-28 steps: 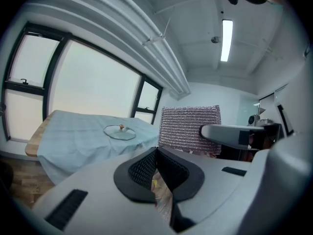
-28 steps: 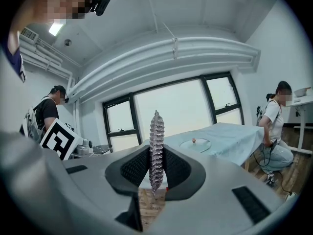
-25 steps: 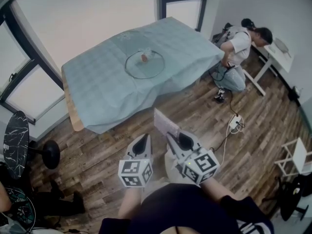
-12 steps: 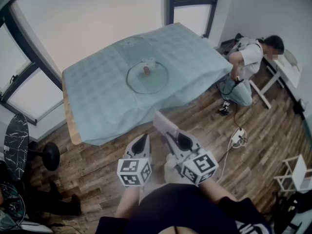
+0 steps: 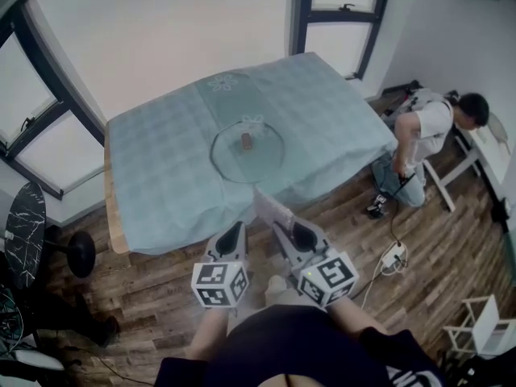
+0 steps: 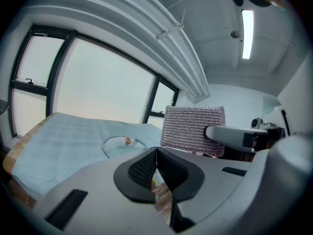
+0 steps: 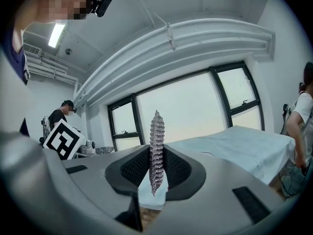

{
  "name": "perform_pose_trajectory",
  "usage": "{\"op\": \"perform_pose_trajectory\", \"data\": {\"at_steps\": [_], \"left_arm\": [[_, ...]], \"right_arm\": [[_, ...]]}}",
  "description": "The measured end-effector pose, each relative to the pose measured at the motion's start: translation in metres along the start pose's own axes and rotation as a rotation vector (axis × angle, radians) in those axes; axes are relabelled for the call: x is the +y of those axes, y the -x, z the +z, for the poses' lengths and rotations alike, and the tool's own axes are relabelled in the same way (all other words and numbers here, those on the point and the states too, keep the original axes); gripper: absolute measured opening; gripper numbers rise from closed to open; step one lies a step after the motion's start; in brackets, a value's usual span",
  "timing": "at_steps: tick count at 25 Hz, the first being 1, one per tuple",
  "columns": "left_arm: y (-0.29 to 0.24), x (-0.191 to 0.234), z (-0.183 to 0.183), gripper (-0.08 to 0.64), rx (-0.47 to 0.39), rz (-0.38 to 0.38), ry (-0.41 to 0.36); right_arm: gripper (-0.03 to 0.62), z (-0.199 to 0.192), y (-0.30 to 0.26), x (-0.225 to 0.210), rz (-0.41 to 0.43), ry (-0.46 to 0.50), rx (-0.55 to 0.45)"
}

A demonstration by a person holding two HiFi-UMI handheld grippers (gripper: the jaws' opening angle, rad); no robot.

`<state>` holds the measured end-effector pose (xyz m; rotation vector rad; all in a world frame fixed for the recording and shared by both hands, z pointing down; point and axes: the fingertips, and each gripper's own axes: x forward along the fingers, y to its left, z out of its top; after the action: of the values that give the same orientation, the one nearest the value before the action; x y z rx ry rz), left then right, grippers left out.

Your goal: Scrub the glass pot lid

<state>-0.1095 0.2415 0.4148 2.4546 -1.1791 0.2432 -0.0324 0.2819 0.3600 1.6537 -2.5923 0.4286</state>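
Clothed table point(image 5: 161, 168) bears glass pot lid point(image 5: 260, 156) — left gripper point(image 6: 155, 154) clenched, right gripper point(image 7: 156, 168) grasping scouring pad point(image 7: 156, 131).

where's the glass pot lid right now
In the head view the glass pot lid lies flat, knob up, near the middle of the blue-clothed table, at the picture's upper centre. The left gripper view shows it low, left of centre.

Clear glossy glass pot lid point(image 5: 262, 158), soft checked cloth table cover point(image 5: 153, 168), rough metallic-mesh scouring pad point(image 6: 193, 129), matt wood-plank floor point(image 5: 153, 285)
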Motion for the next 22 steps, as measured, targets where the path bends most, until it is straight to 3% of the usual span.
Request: {"op": "perform_pose_trajectory", "data": {"at_steps": [11,22], "left_arm": [[-0.063,0.015,0.018,0.003,-0.022,0.081,0.051],[-0.072,0.052,0.017,0.003,-0.003,0.205,0.132]], "right_arm": [[0.08,0.012,-0.04,-0.066,0.055,0.006,0.04],[0.08,0.017,-0.082,-0.089,0.14,0.005,0.031]]}}
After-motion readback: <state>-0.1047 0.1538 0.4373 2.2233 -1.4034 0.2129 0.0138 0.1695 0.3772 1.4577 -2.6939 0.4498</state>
